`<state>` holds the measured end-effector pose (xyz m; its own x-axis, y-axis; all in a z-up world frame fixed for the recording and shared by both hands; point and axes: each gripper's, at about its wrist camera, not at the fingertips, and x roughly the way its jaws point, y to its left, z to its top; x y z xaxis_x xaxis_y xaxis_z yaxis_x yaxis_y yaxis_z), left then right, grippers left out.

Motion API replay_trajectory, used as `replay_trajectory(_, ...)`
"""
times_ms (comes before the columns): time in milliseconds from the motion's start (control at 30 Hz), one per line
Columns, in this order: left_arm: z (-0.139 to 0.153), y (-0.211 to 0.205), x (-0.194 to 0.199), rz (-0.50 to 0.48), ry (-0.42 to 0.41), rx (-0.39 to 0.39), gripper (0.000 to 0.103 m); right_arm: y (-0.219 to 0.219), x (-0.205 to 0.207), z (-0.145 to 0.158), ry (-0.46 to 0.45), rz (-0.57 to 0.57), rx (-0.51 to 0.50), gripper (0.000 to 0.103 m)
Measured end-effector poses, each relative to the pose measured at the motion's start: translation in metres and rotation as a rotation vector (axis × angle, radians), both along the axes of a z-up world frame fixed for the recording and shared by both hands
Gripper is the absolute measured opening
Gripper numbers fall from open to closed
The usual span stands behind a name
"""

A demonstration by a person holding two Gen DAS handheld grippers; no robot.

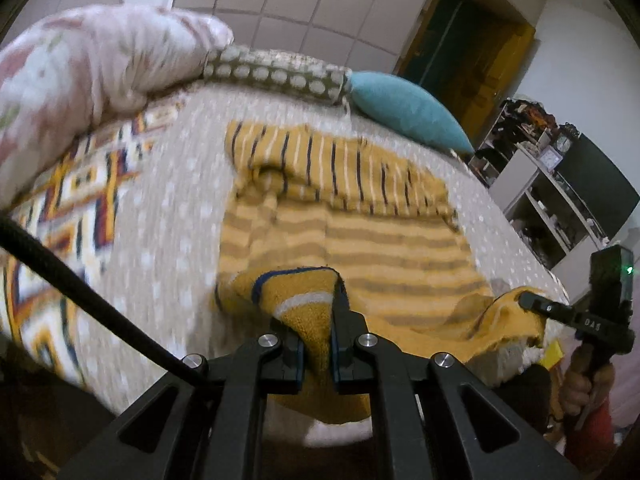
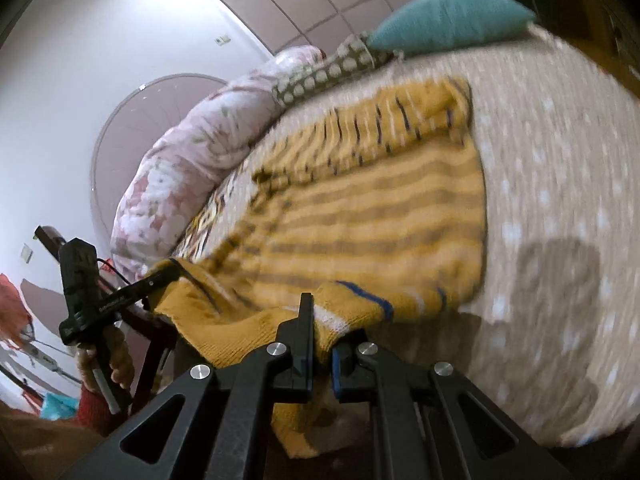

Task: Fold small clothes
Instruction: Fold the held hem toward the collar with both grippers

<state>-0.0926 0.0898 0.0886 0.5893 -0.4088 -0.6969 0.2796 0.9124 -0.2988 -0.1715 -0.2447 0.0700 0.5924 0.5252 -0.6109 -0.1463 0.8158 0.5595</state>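
- The step in hand looked like the fold itself: both tongs had the near hem of the mustard striped sweater (image 1: 360, 240) pinched and raised off the bed (image 1: 168, 208), as if about to carry that edge over toward the far end.
- The left gripper (image 1: 314, 320) was clenched on a corner of the hem at the lower centre of the left wrist view, knit bunched between its jaws.
- The right gripper (image 2: 320, 336) was likewise clamped on the other hem corner at the lower centre of the right wrist view; the same tool appeared at the right edge of the left view, biting the fabric.
- The rest of the sweater lay spread on the dotted bedcover, reaching from the tongs up toward mid-frame, its far part already doubled over with the dark-striped side up.
- Beyond it, in the upper frame, sat a teal cushion (image 1: 408, 112) and a floral quilt (image 1: 80, 72).
- The next move probably called for both corners travelling level and together, so the hem landed square on the far part; both views were motion-blurred.
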Motion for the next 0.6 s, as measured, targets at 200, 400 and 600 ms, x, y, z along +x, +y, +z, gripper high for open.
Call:
replay_trajectory(200, 0.026, -0.023, 0.091, 0.007, -0.080, 0.085, 0.009, 0.001, 0.072, 0.041, -0.096, -0.031, -0.106, 0.007)
replay_trajectory(400, 0.005, -0.040, 0.192, 0.079, 0.000, 0.111, 0.009, 0.000, 0.157, 0.050, -0.102, -0.090, -0.197, 0.007)
replay_trajectory(600, -0.029, -0.051, 0.249, 0.100, 0.112, 0.124, 0.010, -0.005, 0.222, 0.021, -0.018, -0.125, -0.243, 0.007)
